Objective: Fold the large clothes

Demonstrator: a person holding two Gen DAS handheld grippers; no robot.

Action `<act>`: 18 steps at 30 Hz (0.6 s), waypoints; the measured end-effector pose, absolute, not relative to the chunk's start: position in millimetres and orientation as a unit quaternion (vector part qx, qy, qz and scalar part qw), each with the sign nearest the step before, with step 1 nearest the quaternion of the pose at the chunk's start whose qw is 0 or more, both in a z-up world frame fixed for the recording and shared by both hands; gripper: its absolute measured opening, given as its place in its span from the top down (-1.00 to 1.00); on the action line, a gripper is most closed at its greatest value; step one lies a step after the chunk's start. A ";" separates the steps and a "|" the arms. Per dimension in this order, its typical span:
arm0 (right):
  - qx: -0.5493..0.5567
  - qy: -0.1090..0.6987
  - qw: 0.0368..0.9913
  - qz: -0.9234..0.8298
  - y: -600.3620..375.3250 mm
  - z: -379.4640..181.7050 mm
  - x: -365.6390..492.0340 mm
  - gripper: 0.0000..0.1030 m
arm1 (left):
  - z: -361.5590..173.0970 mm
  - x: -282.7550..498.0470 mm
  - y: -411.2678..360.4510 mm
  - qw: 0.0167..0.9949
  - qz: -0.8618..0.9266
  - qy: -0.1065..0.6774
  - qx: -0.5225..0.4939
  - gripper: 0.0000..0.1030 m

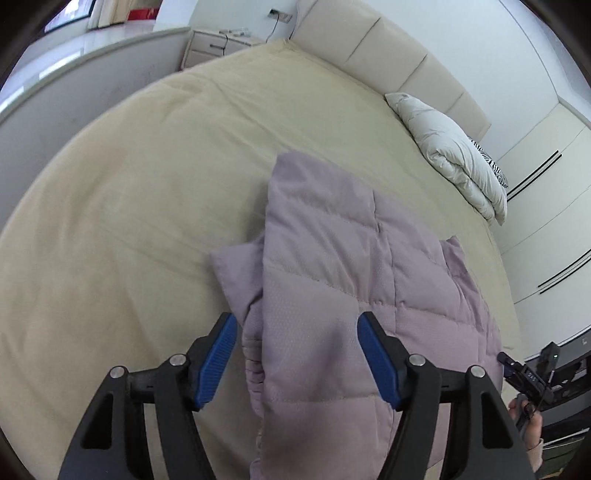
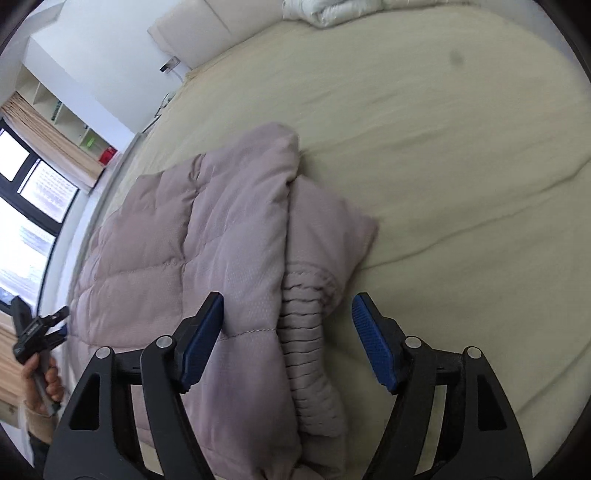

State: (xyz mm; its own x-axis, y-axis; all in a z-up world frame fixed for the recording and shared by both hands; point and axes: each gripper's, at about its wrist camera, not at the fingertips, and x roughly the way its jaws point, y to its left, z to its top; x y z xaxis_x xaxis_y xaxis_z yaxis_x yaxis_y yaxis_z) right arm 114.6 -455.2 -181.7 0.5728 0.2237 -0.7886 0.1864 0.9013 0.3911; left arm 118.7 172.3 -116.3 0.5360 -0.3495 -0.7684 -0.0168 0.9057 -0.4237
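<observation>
- A quilted mauve down jacket (image 1: 332, 266) lies partly folded on a wide bed, its stitched panels doubled over one another and a ribbed, elasticated cuff or hem (image 2: 303, 325) showing along one edge in the right wrist view.
- The left gripper (image 1: 297, 362), black-framed with blue ribbed pads (image 1: 218, 354), stands wide open over the near end of the jacket; its fingers flank the padded fabric, and whether the pads touch it cannot be told.
- The right gripper (image 2: 288, 339) is likewise spread wide, holding nothing; one blue pad (image 2: 201, 336) sits over the quilted panel, the other (image 2: 373, 343) over the bed cover just beside the ribbed edge.
- Each wrist camera catches the opposite tool at the frame's edge, gripped in a bare hand (image 2: 40, 380).
- The pale yellow-beige bed cover (image 1: 147, 192) spreads smooth, with shallow creases, around the garment.
- A folded white duvet (image 1: 454, 155) rests near the cream padded headboard (image 1: 388, 55), a zebra-striped item (image 1: 491, 162) tucked behind it.
- A white bedside cabinet (image 1: 218, 44) stands by the head of the bed, beneath a wall socket with a cable (image 1: 275, 18).
- White wardrobe doors with dark strip handles (image 1: 535, 170) line one wall; a dark-framed window (image 2: 26, 192) with a tan curtain (image 2: 48, 140) fills the other side.
</observation>
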 end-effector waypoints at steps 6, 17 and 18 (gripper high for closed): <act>0.178 0.377 0.909 -0.024 -443.5 -110.4 107.5 -0.36 | -70.0 97.4 150.9 0.906 -0.068 0.399 -0.121 -0.38; 0.035 0.450 0.891 0.038 -308.8 -167.0 170.0 -0.36 | -117.0 119.6 31.5 0.901 -0.109 0.419 0.001 -0.48; 0.029 0.449 0.892 0.041 -306.4 -176.3 171.2 -0.36 | -124.0 123.8 28.3 0.900 -0.106 0.422 0.005 -0.54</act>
State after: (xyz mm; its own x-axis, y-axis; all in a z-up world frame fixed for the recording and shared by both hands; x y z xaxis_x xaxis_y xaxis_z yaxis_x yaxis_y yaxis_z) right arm 171.2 -306.4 -176.3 0.5930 0.0993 -0.7990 -0.0469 0.9949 0.0888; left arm 123.8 28.3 -124.0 0.6214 -0.1856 -0.7612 0.1946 0.9777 -0.0795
